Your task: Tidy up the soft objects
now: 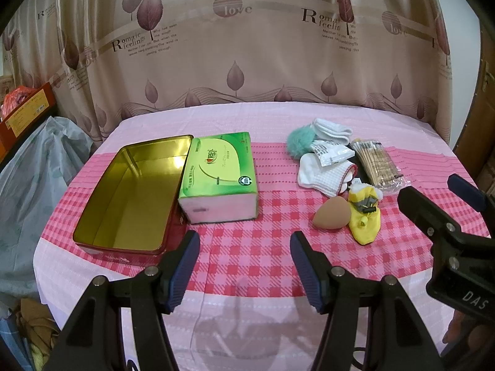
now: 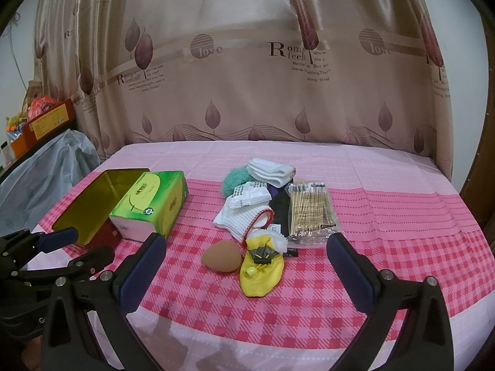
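An open gold tin (image 1: 130, 198) lies at the table's left, also in the right wrist view (image 2: 92, 204). A green tissue pack (image 1: 219, 176) (image 2: 151, 207) sits beside it. A pile at the right holds a brown sponge egg (image 1: 332, 216) (image 2: 221, 258), a yellow shoe cover (image 1: 365, 216) (image 2: 263, 270), white socks (image 1: 328, 176) (image 2: 244, 219), a folded white sock (image 2: 270, 168), a teal pompom (image 1: 300, 142) (image 2: 235, 179) and a bag of cotton swabs (image 1: 377, 162) (image 2: 309, 210). My left gripper (image 1: 244, 247) is open and empty before the tissue pack. My right gripper (image 2: 247, 247) is open, hovering before the egg and shoe cover.
A pink checked cloth (image 1: 247, 262) covers the table. A patterned curtain (image 1: 247, 46) hangs behind. A grey plastic bag (image 1: 37, 170) and boxes (image 1: 24, 108) stand at the left. My right gripper shows at the right edge of the left wrist view (image 1: 445, 198).
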{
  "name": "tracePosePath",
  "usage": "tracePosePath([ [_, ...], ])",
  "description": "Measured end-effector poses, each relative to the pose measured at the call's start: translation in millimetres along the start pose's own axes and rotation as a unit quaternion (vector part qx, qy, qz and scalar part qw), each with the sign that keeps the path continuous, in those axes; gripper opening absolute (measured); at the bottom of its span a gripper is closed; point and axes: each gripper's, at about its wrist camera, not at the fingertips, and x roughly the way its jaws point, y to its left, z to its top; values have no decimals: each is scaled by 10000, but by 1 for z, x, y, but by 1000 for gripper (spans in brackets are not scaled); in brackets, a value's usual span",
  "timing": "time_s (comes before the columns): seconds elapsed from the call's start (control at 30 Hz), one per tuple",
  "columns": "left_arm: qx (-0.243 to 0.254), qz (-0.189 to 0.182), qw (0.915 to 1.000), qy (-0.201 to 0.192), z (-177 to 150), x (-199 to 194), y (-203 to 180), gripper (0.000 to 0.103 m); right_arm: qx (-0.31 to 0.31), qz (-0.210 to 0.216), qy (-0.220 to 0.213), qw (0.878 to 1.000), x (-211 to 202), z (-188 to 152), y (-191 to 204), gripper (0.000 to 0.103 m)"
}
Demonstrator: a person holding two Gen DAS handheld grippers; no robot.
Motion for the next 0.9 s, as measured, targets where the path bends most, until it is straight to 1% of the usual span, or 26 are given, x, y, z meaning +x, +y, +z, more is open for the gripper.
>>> tracePosePath([
  [0.9, -3, 18, 10000, 35, -4, 4, 1, 62, -26, -7, -52, 10000, -2, 2, 0, 103],
])
